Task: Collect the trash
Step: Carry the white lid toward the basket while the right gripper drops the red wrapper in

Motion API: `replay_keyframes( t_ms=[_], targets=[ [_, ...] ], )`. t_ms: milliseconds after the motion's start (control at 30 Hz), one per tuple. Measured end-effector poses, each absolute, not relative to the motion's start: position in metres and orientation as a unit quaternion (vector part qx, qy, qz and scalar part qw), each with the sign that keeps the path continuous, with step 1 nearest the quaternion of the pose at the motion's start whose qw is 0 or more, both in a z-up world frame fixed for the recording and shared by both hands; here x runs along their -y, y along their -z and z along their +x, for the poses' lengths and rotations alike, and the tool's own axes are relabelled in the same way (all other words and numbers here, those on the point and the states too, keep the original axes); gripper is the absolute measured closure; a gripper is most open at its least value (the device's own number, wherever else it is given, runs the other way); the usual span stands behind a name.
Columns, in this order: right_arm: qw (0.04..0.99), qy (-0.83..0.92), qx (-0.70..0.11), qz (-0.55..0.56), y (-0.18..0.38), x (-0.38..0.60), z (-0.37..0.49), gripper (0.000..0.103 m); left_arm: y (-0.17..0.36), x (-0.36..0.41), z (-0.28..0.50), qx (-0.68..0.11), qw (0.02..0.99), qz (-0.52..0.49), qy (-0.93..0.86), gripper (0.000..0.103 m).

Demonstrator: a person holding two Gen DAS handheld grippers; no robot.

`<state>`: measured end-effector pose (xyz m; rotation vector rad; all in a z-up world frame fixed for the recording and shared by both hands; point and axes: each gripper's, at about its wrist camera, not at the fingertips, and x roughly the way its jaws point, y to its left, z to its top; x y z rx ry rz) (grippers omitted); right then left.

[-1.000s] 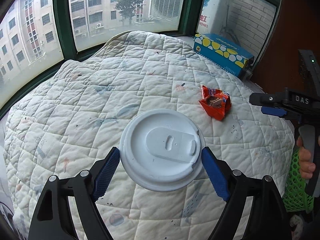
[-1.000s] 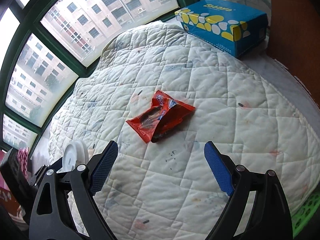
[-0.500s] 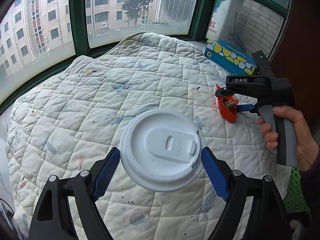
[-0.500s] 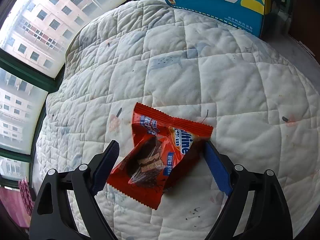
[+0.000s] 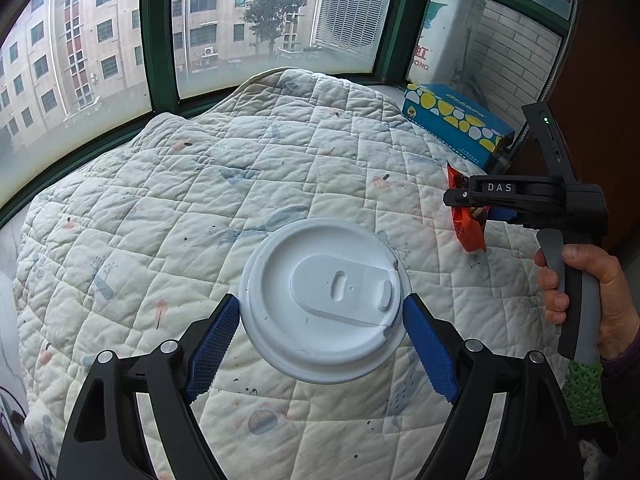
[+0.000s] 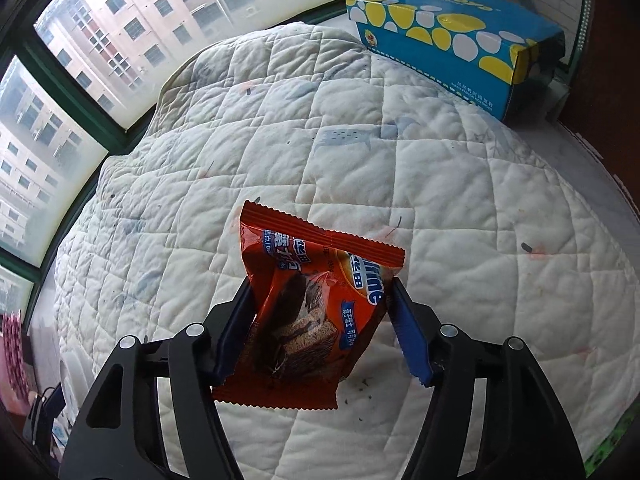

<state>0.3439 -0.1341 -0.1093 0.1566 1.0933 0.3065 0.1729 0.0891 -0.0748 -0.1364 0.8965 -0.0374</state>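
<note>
A white plastic cup lid [image 5: 320,280] fills the middle of the left wrist view, and my left gripper [image 5: 322,312] is shut on its rim from both sides, above the quilt. What lies under the lid is hidden. A red snack wrapper [image 6: 312,312] with a chocolate wafer picture sits between the blue pads of my right gripper [image 6: 320,292]. Its jaws are closing, and both pads press into the crumpled foil. From the left wrist view, the right gripper [image 5: 468,208] reaches in from the right over the wrapper [image 5: 470,236].
A white quilted cover [image 5: 200,200] spreads under everything. A blue and yellow tissue box [image 6: 452,36] stands at the far right by the windows. A person's hand [image 5: 592,280] holds the right gripper's handle. A green mesh basket [image 5: 584,388] shows at the quilt's right edge.
My right gripper came down over the wrapper and its jaws narrowed until the pads squeezed it. The left gripper kept still with the lid in it.
</note>
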Motion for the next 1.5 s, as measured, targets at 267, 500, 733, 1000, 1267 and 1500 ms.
replay_keyframes(
  t_ms=[267, 500, 733, 1000, 1267, 1500],
  targets=[
    [0.854, -0.166, -0.491, 0.048, 0.082, 0.153, 0.29, 0.038, 0.058, -0.067, 0.155, -0.422, 0.904, -0.061, 0.025, 0.023],
    [0.868, -0.17, -0.466, 0.03, 0.059, 0.178, 0.243, 0.038, 0.041, -0.047, 0.14, -0.408, 0.911, -0.057, 0.035, 0.023],
    [0.877, -0.163, -0.451, 0.027, 0.045, 0.206, 0.205, 0.038, 0.026, -0.019, 0.127, -0.395, 0.916, -0.051, 0.056, 0.023],
    [0.887, -0.146, -0.437, 0.037, 0.032, 0.245, 0.169, 0.038, 0.015, 0.017, 0.118, -0.386, 0.917, -0.043, 0.088, 0.023],
    [0.896, -0.118, -0.425, 0.036, 0.026, 0.28, 0.138, 0.038, 0.003, 0.052, 0.113, -0.377, 0.918, -0.032, 0.119, 0.023],
    [0.9, -0.087, -0.424, 0.045, 0.024, 0.321, 0.116, 0.038, -0.005, 0.084, 0.112, -0.371, 0.917, -0.02, 0.144, 0.023]
  ],
)
